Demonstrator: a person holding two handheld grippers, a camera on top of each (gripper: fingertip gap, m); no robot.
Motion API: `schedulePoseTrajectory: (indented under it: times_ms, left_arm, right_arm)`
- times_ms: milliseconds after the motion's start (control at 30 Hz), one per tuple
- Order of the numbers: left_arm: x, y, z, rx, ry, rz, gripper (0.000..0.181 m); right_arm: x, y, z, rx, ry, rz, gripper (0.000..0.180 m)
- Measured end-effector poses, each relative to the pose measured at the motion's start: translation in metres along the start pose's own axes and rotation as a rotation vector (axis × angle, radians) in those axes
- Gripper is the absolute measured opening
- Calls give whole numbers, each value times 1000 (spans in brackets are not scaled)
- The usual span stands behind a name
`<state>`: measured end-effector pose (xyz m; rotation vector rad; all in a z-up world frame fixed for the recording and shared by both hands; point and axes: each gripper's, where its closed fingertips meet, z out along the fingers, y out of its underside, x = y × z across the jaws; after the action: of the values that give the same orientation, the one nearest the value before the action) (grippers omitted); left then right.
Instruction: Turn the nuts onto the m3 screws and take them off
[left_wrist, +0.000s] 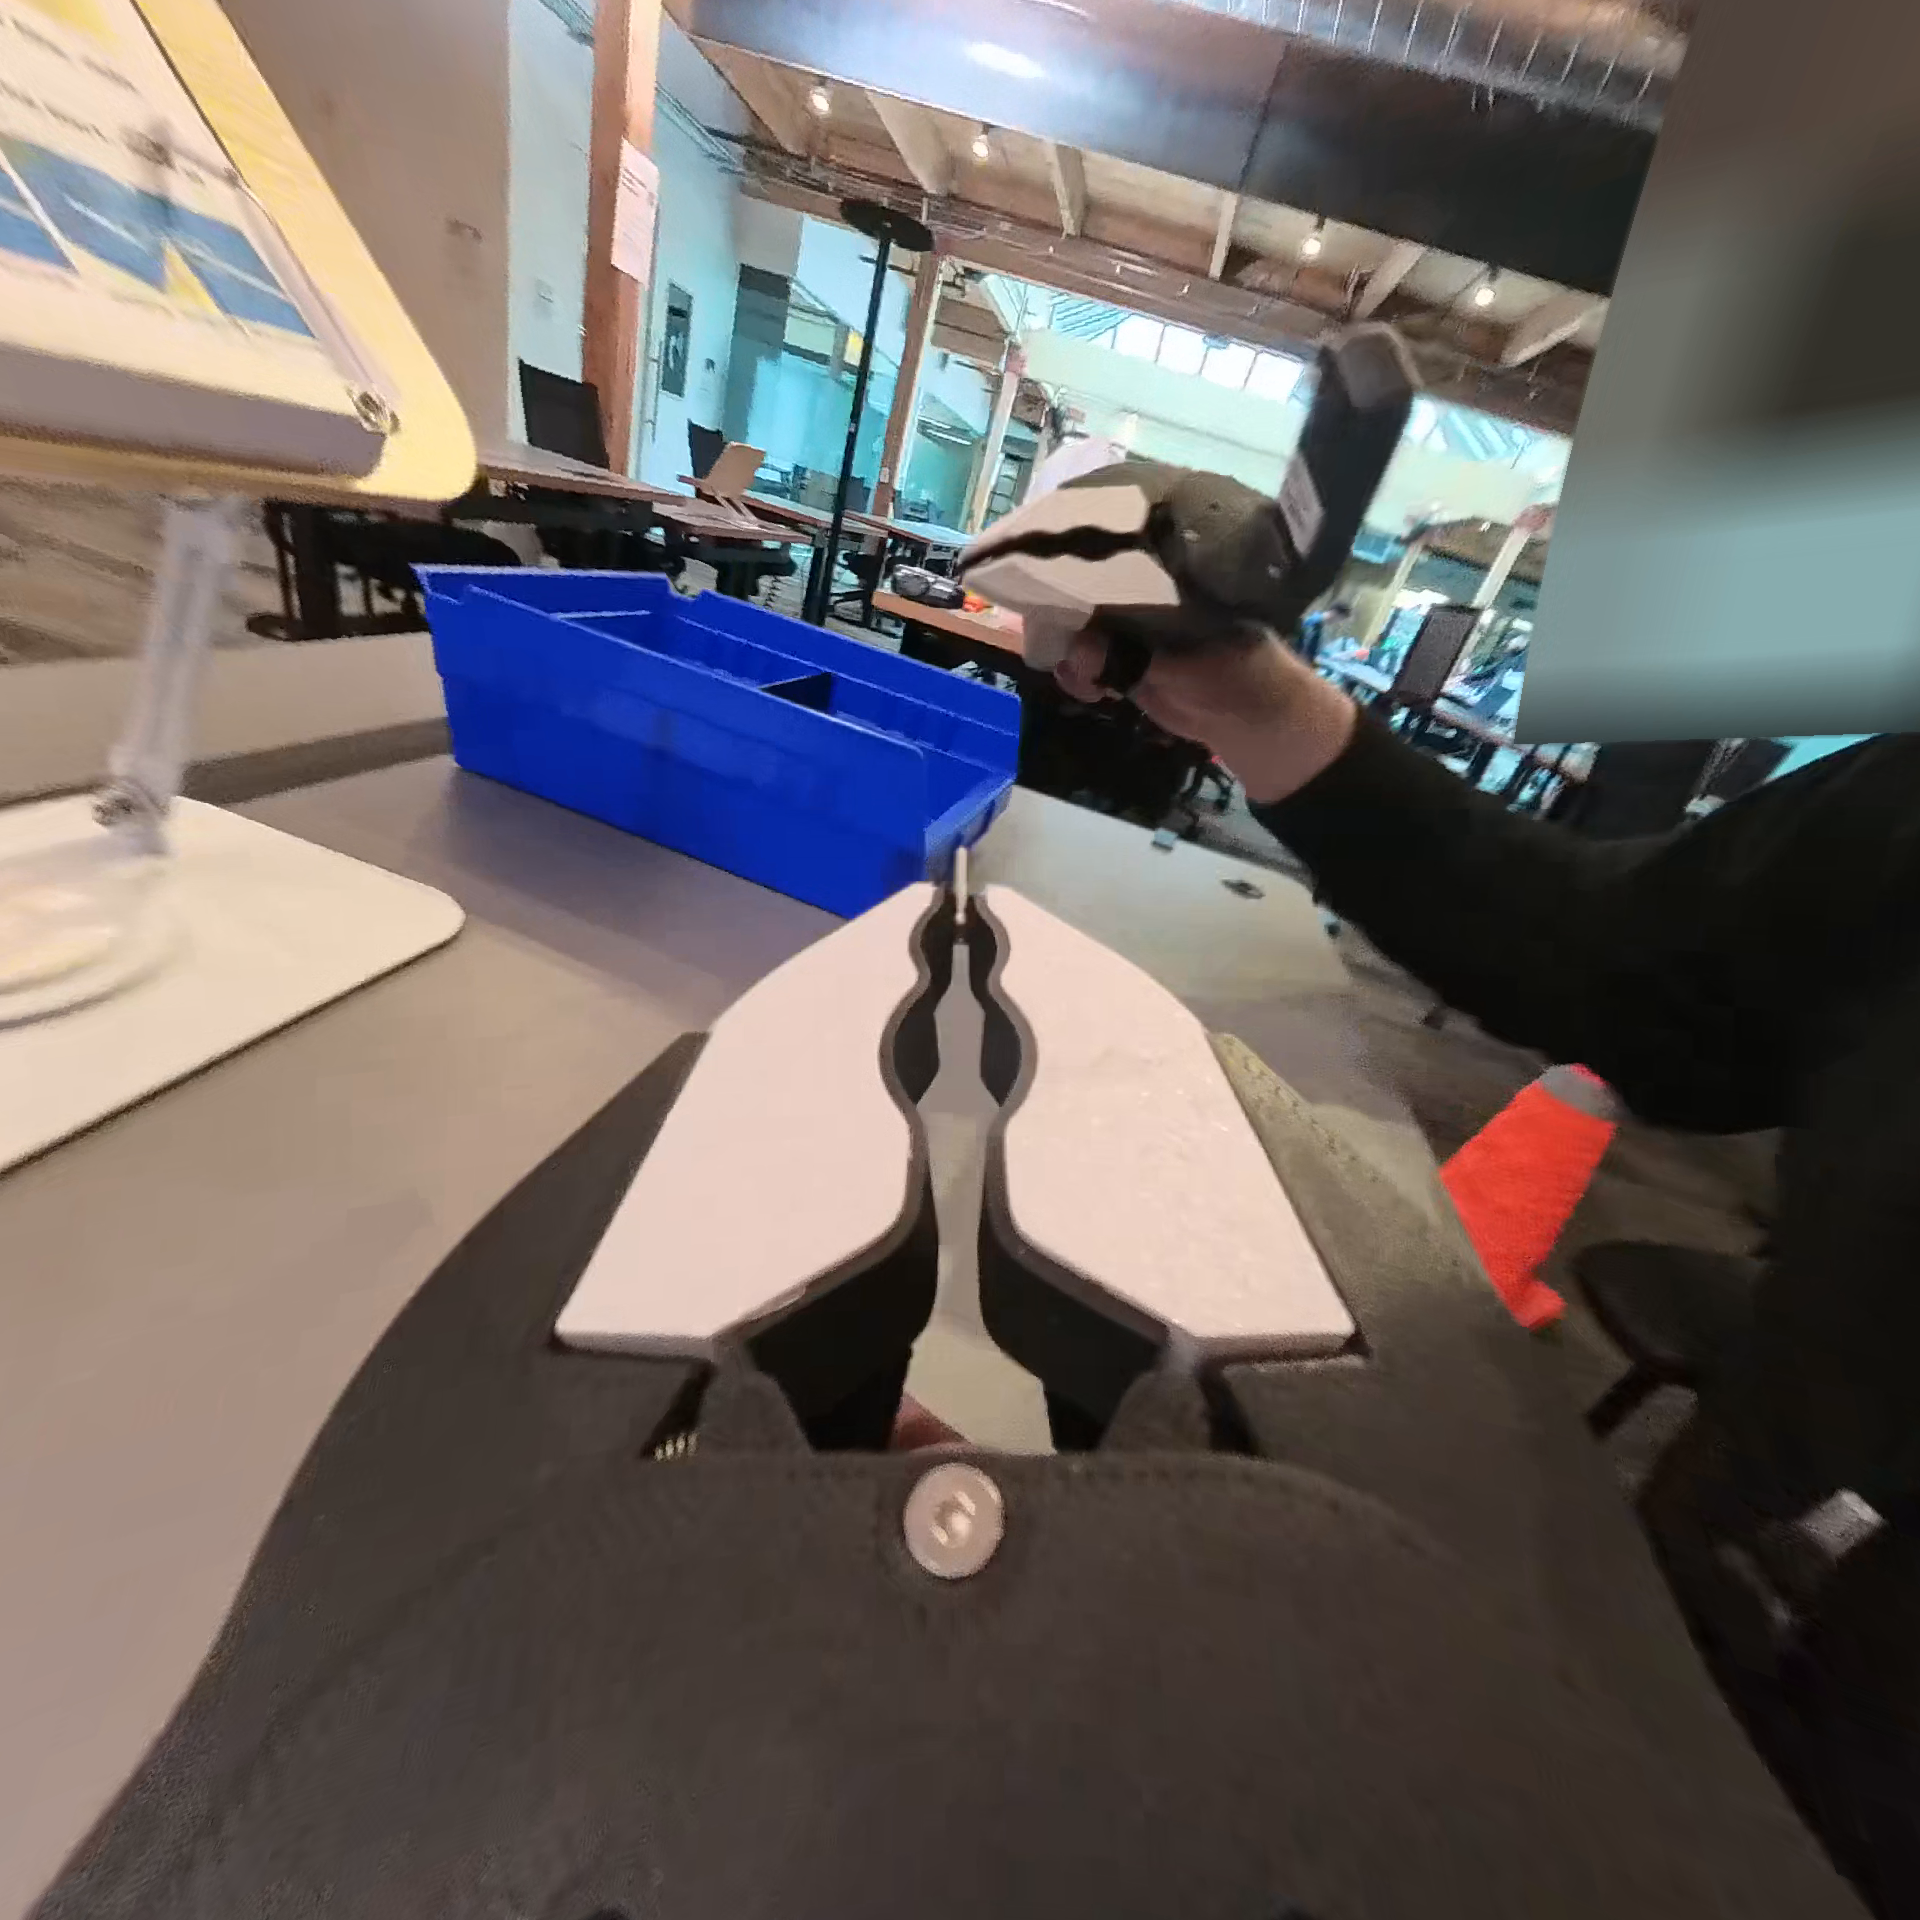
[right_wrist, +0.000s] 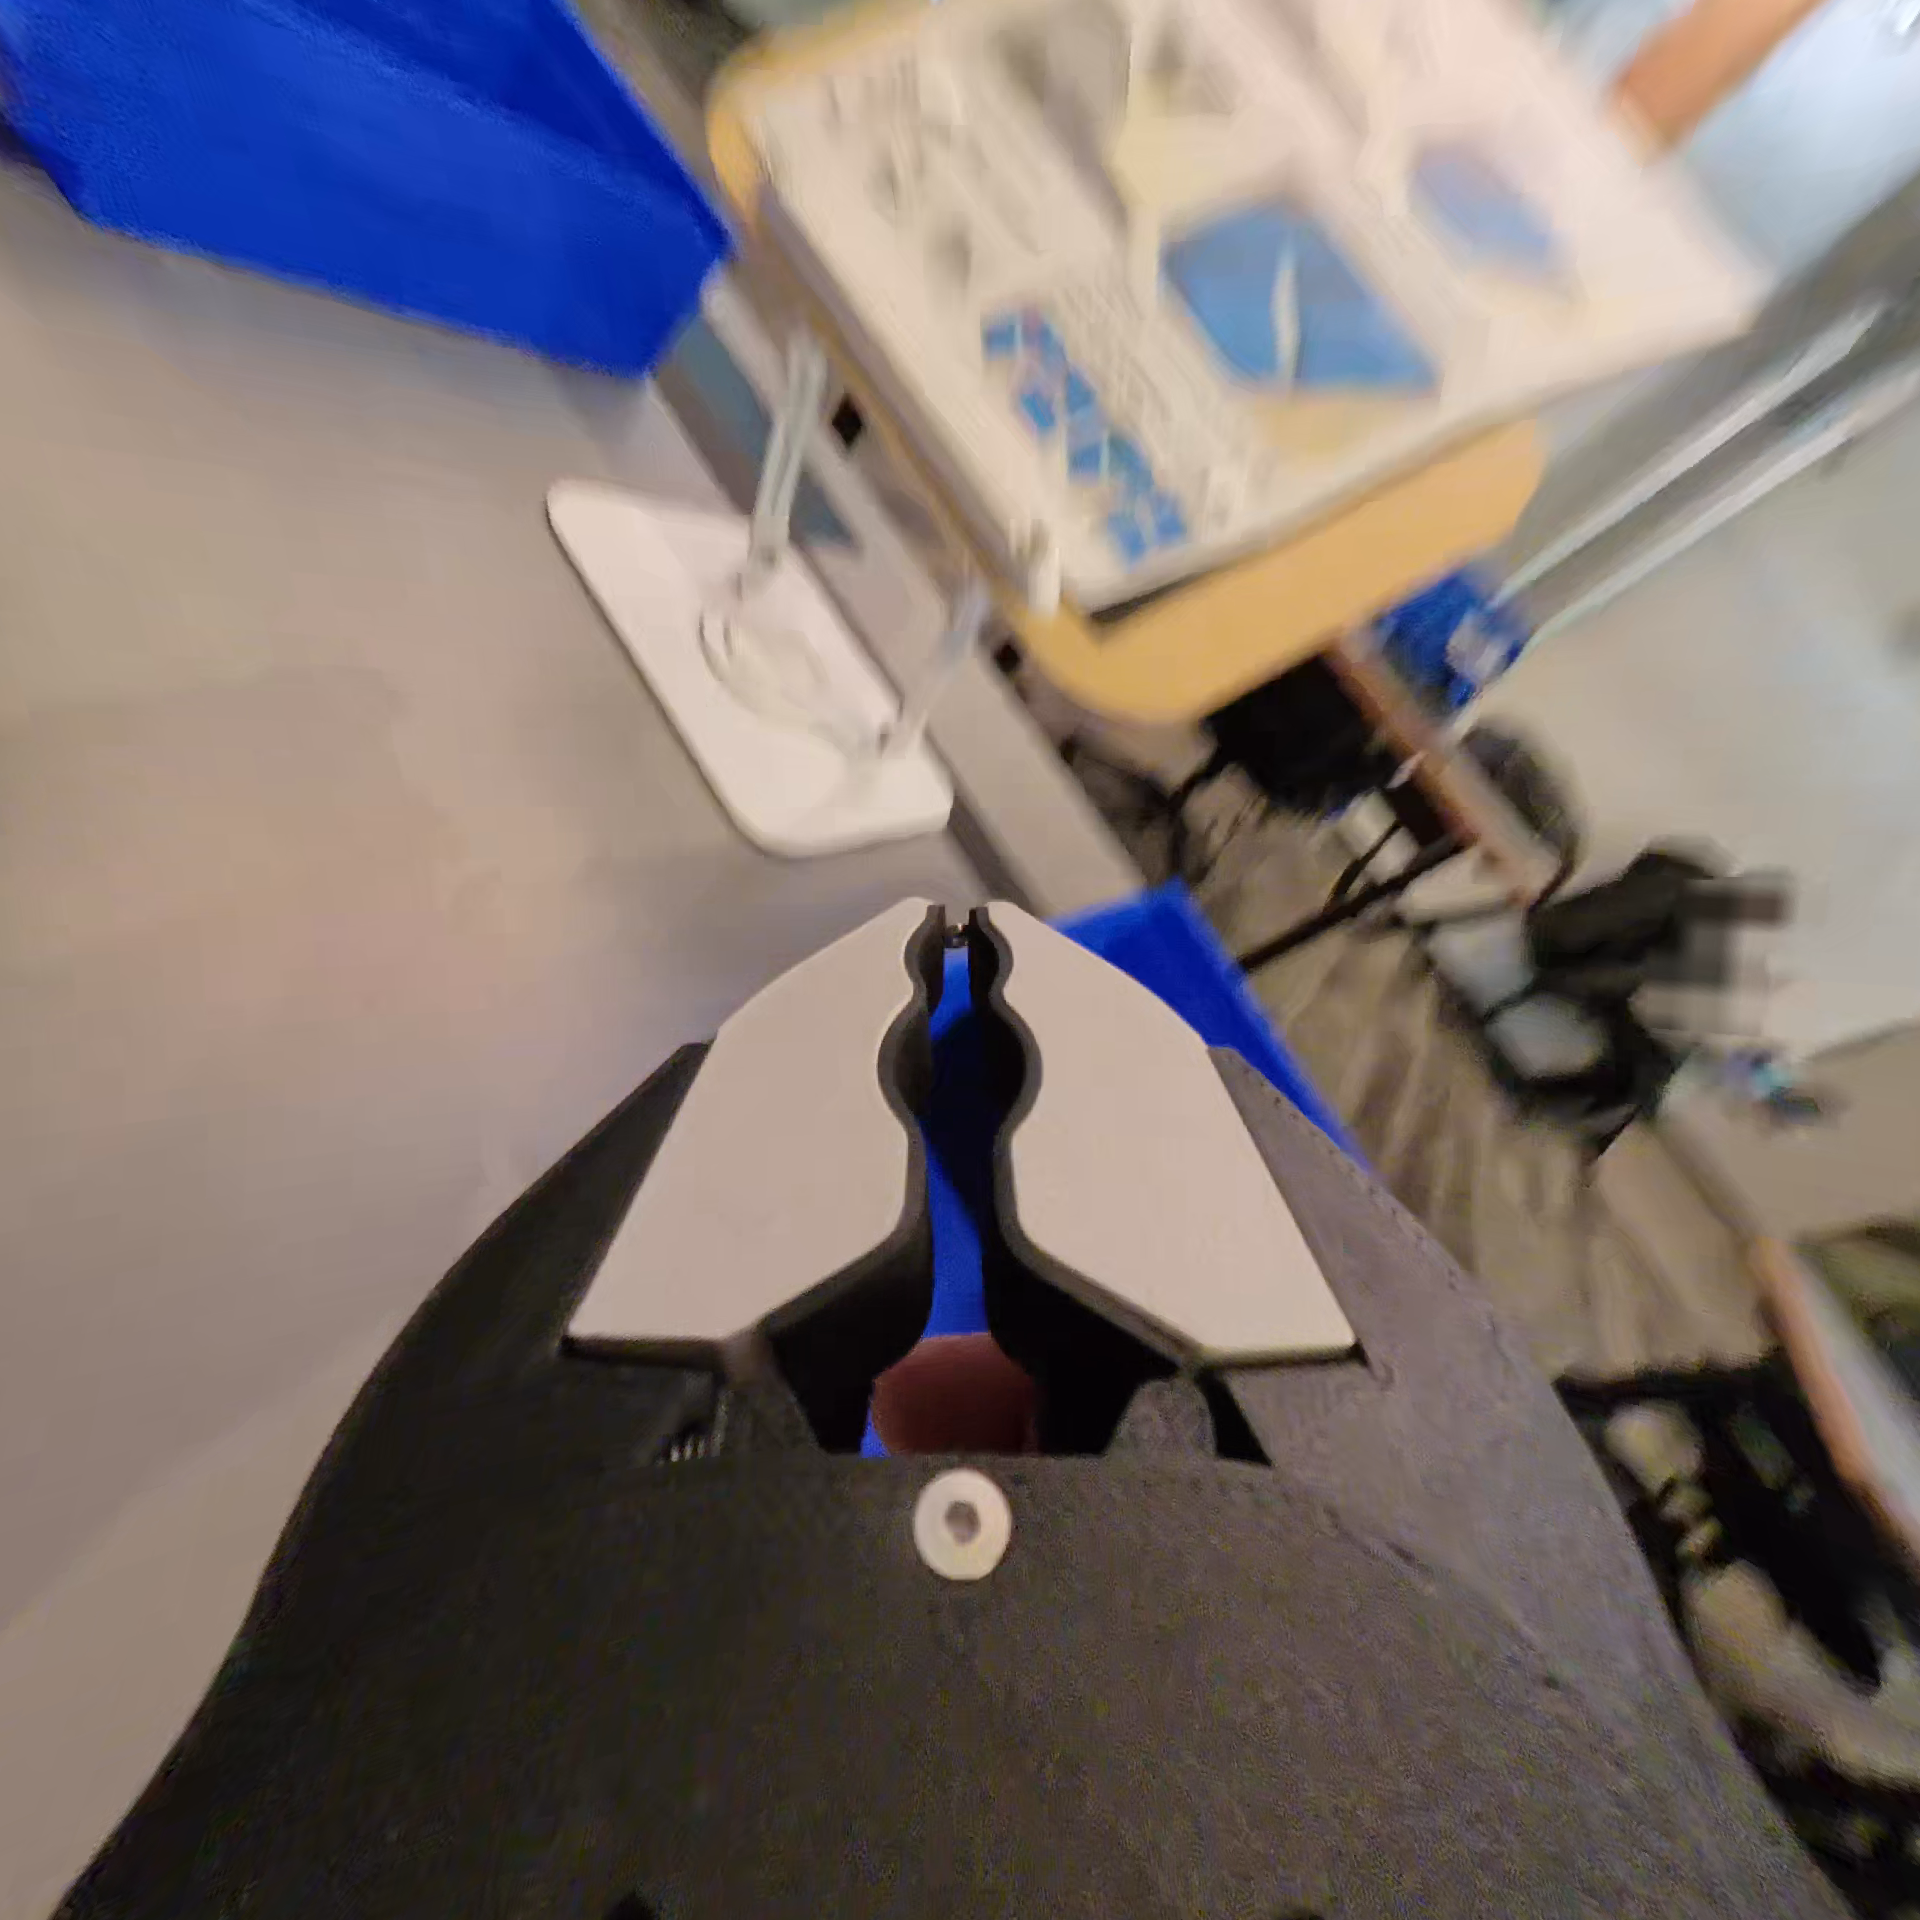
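Left wrist view showed the m3 screw (left_wrist: 962, 881), a thin bright metal pin, pinched upright at the very tips of the left gripper (left_wrist: 962, 914), its shaft standing proud of the narrowed jaws. In the right wrist view, a tiny dark speck, judged to be the nut (right_wrist: 957, 935), was seen nipped between the tips of the right gripper (right_wrist: 957, 927), though blur left its shape uncertain. The right gripper was held raised and well apart from the screw, its jaws drawn almost together. The step in hand was judged to be either the approach before threading or the parting after removal; which of the two could not be told. If threading was meant, the nut's bore would have to be lined up squarely on the screw's free end and turned gently, since a crossed thread or a dropped nut was likely with parts so small. The fingers (left_wrist: 821, 1122) were made of smooth white plates with wavy black inner edges, set in a matte, grainy black body. Beyond them a glossy blue plastic bin (left_wrist: 727, 727) with dividers was set on the smooth grey table (left_wrist: 312, 1195), beside a clear-stemmed sign stand (left_wrist: 156, 914) on a white base.
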<state>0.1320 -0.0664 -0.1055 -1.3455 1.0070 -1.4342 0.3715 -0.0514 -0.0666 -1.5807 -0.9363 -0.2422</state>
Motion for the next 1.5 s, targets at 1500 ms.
schedulePoseTrajectory:
  times_ms: [1500]
  left_arm:
    - [80,-11,25,-21,83,752,2]
  right_arm:
    - [-186,-148,2,376,-1008,707,11]
